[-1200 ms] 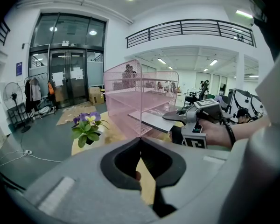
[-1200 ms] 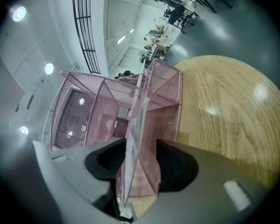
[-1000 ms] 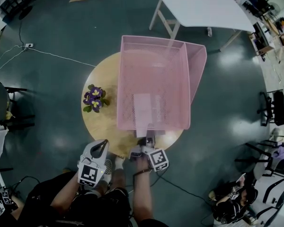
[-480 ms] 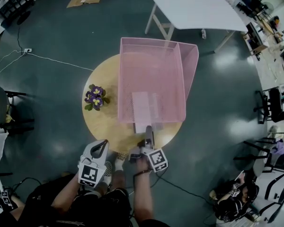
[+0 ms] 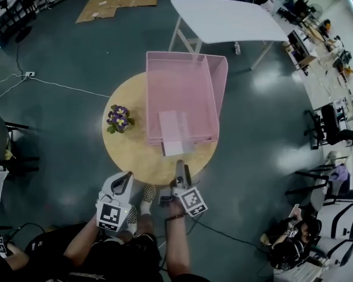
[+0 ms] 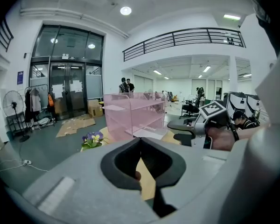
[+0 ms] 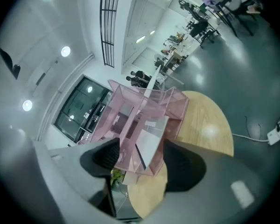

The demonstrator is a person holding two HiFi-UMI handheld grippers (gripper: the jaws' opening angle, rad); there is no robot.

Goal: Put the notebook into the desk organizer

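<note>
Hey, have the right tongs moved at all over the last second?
Yes. The right tongs have drawn back toward the person, away from the pink mesh desk organizer. The white notebook lies in the organizer, no longer touched.

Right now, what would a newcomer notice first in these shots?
The big pink mesh organizer on the round wooden table, with the pale notebook lying on its lowest shelf and sticking out the near side. Next, the purple flowers to its left. Both grippers hang by the table's near edge: right gripper open and empty, left gripper shut.
</note>
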